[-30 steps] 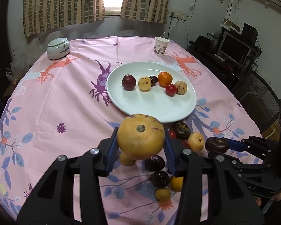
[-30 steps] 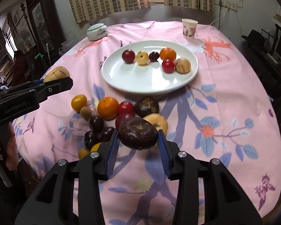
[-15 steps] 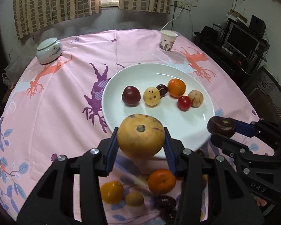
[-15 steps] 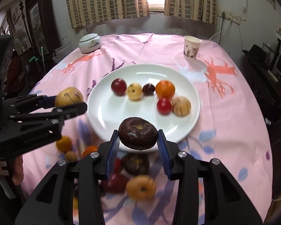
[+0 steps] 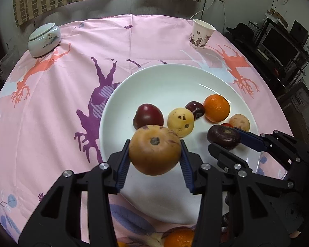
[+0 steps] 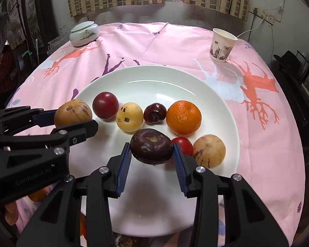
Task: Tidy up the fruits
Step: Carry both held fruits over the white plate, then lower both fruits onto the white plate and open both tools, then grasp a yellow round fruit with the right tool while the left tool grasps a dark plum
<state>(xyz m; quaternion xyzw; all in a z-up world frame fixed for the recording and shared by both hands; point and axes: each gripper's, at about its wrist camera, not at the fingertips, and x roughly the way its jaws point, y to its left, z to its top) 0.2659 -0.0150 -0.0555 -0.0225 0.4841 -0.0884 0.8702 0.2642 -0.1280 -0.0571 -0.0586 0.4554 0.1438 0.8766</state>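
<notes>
Left wrist view, left to right: lidded jar (image 5: 44, 40) far back on pink tablecloth (image 5: 51, 111); white plate (image 5: 166, 82) nearer, right of centre; paper cup (image 5: 199, 35) behind it. Left gripper (image 5: 154, 154) clamped on tan round fruit (image 5: 155, 152), held above near left part of plate, just in front of dark red plum (image 5: 148, 116). On plate beyond: spotted yellow fruit (image 5: 180, 122), small dark fruit (image 5: 194, 110), orange (image 5: 216, 108), speckled tan fruit (image 5: 239, 122). Right gripper (image 5: 226, 142) coming in from right edge, clamped on dark purple fruit (image 5: 224, 137) above plate, partly hiding small red fruit (image 5: 226, 125). Another orange (image 5: 179, 237) on cloth at bottom edge, off plate.

Right wrist view, left to right: left gripper (image 6: 72, 119) with tan round fruit (image 6: 72, 113) over plate's left rim (image 6: 82, 90), touching nothing else. Row on plate: dark red plum (image 6: 105, 105), spotted yellow fruit (image 6: 129, 117), small dark fruit (image 6: 155, 112), orange (image 6: 183, 117). Right gripper (image 6: 152, 156) in foreground, pads pressed on both sides of dark purple fruit (image 6: 151, 149), lifted clear of plate. Behind right pad, small red fruit (image 6: 183, 145) beside speckled tan fruit (image 6: 209, 150). Jar (image 6: 84, 33) back left, cup (image 6: 222, 45) back right.
</notes>
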